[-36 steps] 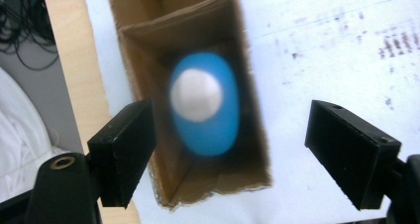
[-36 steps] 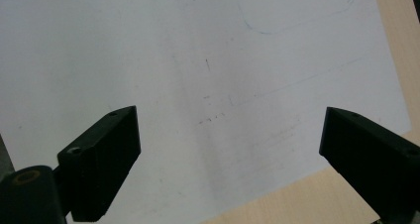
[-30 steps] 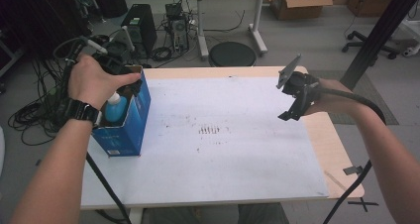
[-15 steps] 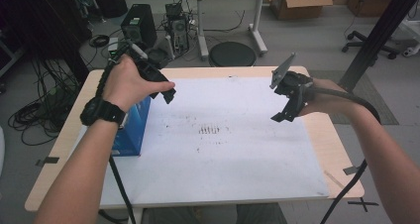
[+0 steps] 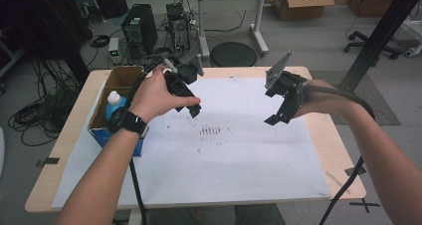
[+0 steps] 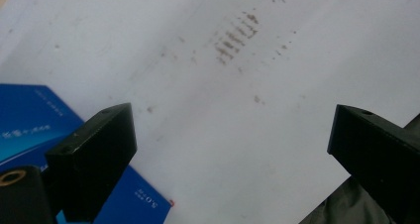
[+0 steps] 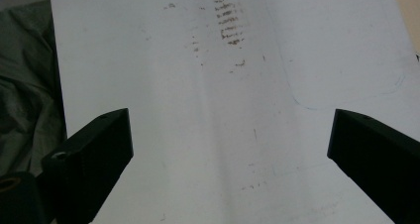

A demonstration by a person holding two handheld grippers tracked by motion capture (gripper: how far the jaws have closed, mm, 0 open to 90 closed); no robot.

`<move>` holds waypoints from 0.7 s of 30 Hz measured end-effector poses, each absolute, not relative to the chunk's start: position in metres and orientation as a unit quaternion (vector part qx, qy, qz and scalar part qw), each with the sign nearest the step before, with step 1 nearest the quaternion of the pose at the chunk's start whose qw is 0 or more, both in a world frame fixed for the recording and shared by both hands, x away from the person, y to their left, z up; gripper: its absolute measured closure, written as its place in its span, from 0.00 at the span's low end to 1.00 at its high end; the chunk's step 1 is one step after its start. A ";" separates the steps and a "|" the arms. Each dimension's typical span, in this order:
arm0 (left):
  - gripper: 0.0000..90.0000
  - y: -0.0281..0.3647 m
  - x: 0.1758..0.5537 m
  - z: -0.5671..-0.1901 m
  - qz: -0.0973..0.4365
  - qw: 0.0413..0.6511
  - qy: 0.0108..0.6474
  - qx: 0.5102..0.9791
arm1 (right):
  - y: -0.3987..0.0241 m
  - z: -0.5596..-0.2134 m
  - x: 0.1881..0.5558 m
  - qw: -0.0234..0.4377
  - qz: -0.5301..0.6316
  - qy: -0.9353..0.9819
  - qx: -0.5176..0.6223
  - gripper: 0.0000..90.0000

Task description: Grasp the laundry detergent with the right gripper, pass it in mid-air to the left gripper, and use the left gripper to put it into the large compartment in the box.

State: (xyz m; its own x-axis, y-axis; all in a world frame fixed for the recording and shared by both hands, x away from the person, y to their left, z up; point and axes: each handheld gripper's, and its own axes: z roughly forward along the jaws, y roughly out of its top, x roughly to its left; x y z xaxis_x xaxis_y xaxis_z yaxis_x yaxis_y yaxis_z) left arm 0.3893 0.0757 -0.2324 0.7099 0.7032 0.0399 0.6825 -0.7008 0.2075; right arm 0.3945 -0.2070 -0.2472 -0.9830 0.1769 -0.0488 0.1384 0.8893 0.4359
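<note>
Blue box (image 5: 117,116) sits at the nine o'clock edge of the tabletop (image 5: 77,150), its cardboard flaps open at the top, and a bottle with a blue cap (image 5: 114,103) stands upright inside it. In the left gripper view a corner of the same blue box (image 6: 34,120) lies at about eight o'clock, resting on the white sheet (image 6: 208,110) that covers most of the tabletop.

Left tool (image 5: 189,103) hovers over the sheet just to the three o'clock side of the box, apart from it. Its jaws have just been opening and now stand spread wide, with nothing between them but bare sheet in the left gripper view.

Right tool (image 5: 278,116) hangs over the sheet toward three o'clock, well apart from the box. Its jaws have likewise just been opening and stand spread, with nothing between them; the right gripper view looks down on the white sheet (image 7: 223,135).

A patch of short brown marks (image 5: 211,131) stains the sheet near its middle, between the two tools. The same marks appear at one o'clock in the left gripper view (image 6: 236,38) and at twelve o'clock in the right gripper view (image 7: 229,23).
</note>
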 end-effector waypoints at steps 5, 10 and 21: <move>0.06 0.068 0.387 -0.233 0.053 0.096 0.346 0.932 | -0.206 -0.246 0.396 0.034 0.234 0.968 0.079 0.04; 0.05 0.066 0.384 -0.231 0.051 0.103 0.331 0.937 | -0.206 -0.248 0.397 0.030 0.236 0.968 0.080 0.04; 0.05 0.065 0.380 -0.227 0.052 0.102 0.322 0.940 | -0.205 -0.247 0.395 0.036 0.228 0.970 0.078 0.04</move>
State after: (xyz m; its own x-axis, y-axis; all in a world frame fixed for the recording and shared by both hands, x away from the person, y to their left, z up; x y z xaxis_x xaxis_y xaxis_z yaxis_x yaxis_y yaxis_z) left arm 0.3795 0.0654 -0.2272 0.7870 0.6161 0.0327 0.5946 -0.7715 0.2262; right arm 0.3952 -0.2049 -0.2474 -0.9854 0.1669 -0.0344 0.1341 0.8838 0.4482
